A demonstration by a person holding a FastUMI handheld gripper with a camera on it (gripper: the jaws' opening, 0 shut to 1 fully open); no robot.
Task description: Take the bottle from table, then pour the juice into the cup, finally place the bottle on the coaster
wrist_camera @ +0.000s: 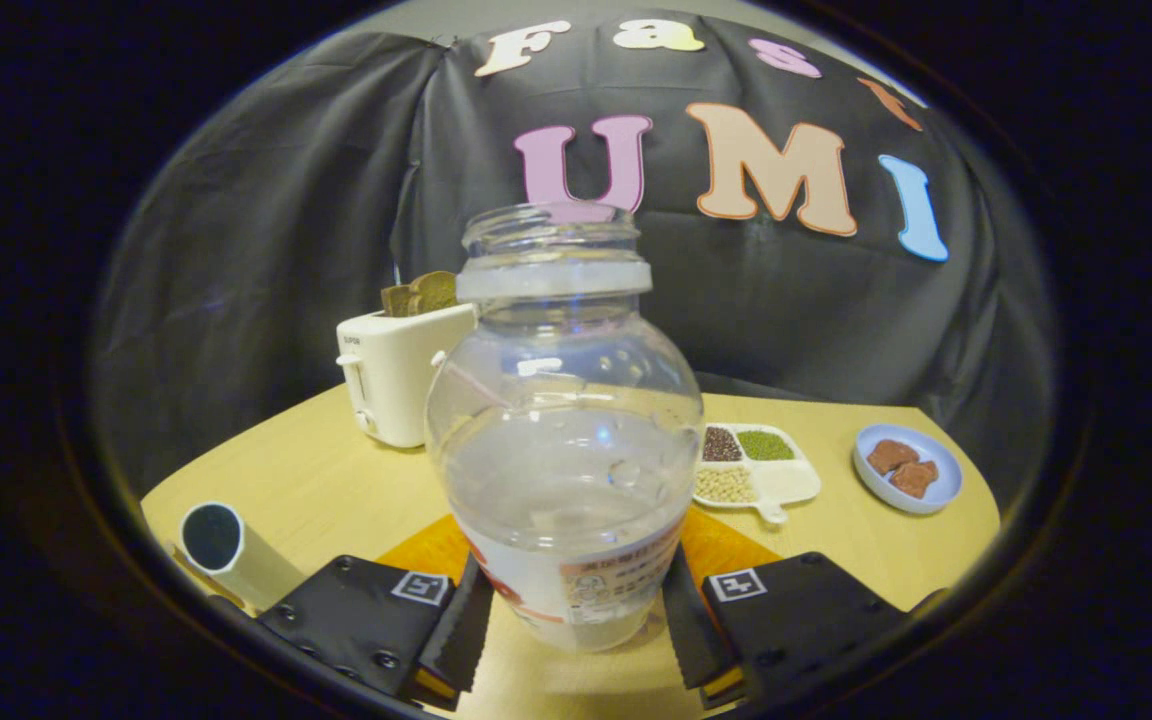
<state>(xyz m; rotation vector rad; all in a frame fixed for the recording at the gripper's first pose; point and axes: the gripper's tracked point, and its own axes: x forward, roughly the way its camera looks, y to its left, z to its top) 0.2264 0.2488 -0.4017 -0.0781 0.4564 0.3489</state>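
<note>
I see the gripper (576, 625) with its two black fingers (456, 630) standing on either side of the bottle (566, 450), at its lower labelled part. The jaws are partly closed around the bottle's base; both inner pads appear to touch its sides, though I cannot confirm firm pressure on either one. The bottle is upright, uncapped, clear-walled, with clear liquid filling roughly its lower half. It sits over the orange coaster (726, 555), whose corners project left and right behind the fingers; I cannot tell whether the base rests on it. The yellow table (306, 480) has open surface to the left between the toaster (391, 375) and the near edge. A white tube with a dark end (226, 545), possibly the cup, lies close to that near-left edge, just beyond the left finger. To the right, beyond the bottle, a divided dish of grains (756, 465) sits near a blue plate (908, 468) holding brown pieces, close to the table's right edge. The toaster stands behind the bottle, near the far edge.
</note>
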